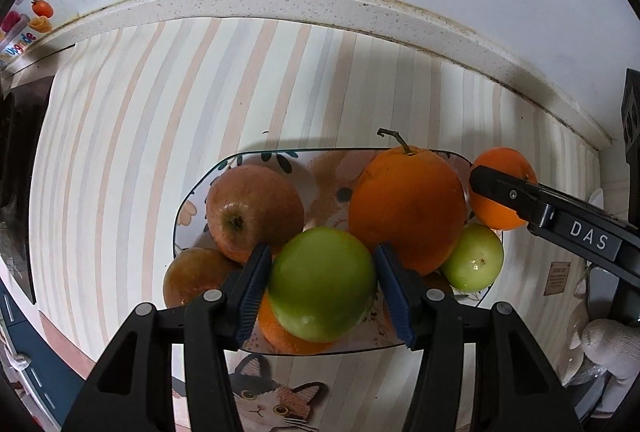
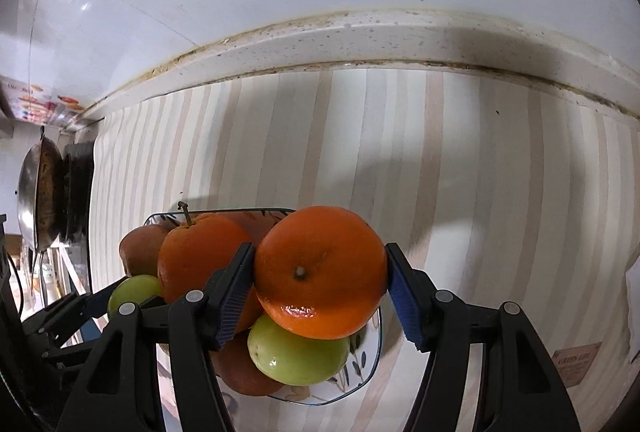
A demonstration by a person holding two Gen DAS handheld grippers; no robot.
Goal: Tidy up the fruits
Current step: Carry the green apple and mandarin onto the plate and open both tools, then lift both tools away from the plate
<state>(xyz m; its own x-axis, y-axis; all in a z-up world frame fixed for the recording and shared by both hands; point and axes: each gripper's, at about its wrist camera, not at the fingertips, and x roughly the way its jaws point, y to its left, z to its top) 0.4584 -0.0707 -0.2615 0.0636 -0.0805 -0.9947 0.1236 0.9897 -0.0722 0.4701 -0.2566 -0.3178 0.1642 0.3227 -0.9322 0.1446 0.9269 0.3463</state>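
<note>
Fruits crowd the plate; my left gripper pinches a green apple above it. Only right view shows my right gripper clamping an orange.

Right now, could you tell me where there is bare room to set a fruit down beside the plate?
The striped mat lies bare between the plate and the speckled ledge, and left of the plate. The plate itself is crowded with fruit, and the left gripper and right gripper each hold one over it.
</note>
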